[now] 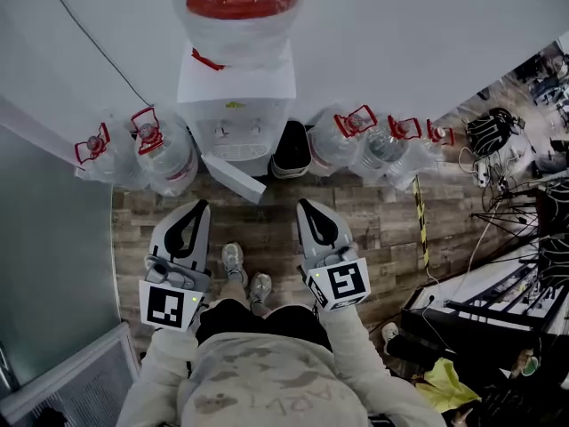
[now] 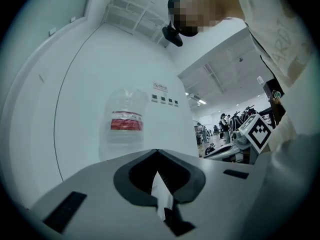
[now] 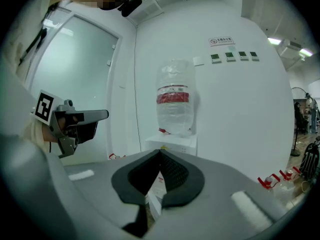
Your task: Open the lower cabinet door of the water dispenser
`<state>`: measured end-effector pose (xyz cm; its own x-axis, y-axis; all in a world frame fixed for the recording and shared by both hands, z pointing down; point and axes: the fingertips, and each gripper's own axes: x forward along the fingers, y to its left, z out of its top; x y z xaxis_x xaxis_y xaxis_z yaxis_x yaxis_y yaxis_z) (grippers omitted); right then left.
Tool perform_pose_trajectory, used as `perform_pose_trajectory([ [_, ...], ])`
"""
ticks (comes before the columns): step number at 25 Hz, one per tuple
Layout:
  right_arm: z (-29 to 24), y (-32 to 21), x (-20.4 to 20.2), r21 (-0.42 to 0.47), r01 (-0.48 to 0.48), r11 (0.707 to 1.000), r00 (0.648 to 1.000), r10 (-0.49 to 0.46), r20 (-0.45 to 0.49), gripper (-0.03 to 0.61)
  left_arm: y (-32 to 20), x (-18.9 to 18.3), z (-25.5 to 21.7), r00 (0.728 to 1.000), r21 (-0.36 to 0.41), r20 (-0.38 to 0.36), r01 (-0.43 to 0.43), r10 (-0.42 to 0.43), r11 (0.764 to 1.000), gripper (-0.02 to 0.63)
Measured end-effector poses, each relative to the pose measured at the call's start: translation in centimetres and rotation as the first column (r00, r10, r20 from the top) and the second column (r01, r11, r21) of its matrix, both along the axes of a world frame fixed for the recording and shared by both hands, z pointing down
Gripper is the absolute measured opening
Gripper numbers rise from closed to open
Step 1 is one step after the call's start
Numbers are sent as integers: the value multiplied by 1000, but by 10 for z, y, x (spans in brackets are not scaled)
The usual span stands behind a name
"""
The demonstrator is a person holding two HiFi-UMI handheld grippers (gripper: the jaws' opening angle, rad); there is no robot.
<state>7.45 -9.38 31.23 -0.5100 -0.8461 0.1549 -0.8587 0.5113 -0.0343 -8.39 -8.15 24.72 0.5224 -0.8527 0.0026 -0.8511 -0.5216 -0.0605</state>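
The white water dispenser stands against the wall with a large clear bottle on top. Its lower cabinet door stands swung out over the wood floor. My left gripper and right gripper are held side by side in front of the person's chest, well back from the dispenser, both shut and with nothing in them. In the right gripper view, the dispenser and bottle show beyond the closed jaws. In the left gripper view, only the bottle shows above the jaws.
Several spare water bottles with red handles sit on the floor at the left and right of the dispenser. A black bin stands beside it. A glass door is at the left. Cables and equipment crowd the right.
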Motion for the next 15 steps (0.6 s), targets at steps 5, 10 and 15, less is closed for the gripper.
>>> perform_pose_trajectory([
  [5, -30, 10, 5, 52, 9, 999, 1000, -9, -5, 9, 8, 8, -20, 1000, 28, 2, -3, 3, 1000, 3],
  [10, -62, 15, 11, 114, 7, 993, 1000, -6, -4, 9, 12, 12, -42, 1000, 62, -4, 1, 0, 998, 3],
  [15, -86, 22, 16, 172, 8, 985, 1000, -7, -9, 9, 19, 16, -56, 1000, 87, -10, 4, -3, 996, 3],
])
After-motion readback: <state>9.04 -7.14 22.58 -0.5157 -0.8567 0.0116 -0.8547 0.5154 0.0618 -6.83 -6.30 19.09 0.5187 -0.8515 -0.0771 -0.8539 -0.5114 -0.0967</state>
